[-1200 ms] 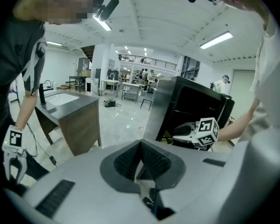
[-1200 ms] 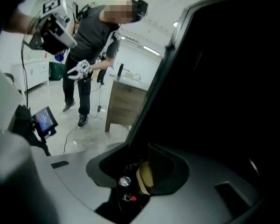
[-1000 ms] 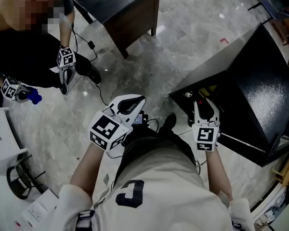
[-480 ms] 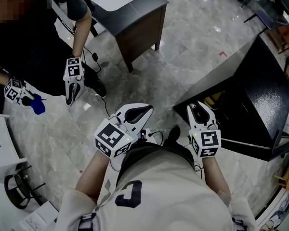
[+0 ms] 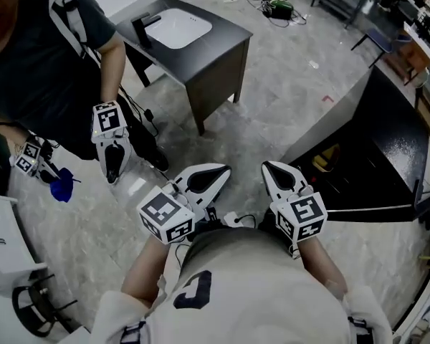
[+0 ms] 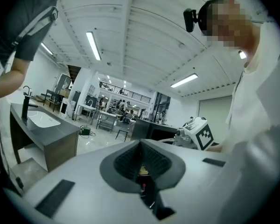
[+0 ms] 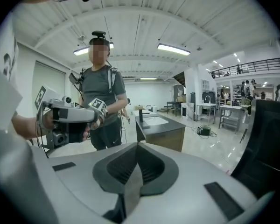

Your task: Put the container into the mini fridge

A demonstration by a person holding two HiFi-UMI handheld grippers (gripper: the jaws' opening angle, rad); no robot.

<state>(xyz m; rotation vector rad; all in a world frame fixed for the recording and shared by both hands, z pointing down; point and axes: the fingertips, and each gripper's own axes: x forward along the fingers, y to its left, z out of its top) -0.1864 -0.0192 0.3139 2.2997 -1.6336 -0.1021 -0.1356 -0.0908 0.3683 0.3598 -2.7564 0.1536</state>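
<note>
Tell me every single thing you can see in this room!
Mini fridge: one, black, right side, open.
Yellow thing: one, inside the fridge; too small to name.
Sink cabinet: one, dark with a white basin, top middle.
Tap: one, black, on the cabinet.
Other person: one, dark shirt, left.
Their grippers: two, white with marker cubes, left.
Blue thing: one, by the far-left one.
Left gripper: one, white, bottom middle, shut, empty.
Right gripper: one, white, beside it, jaws just closed on nothing.
</note>
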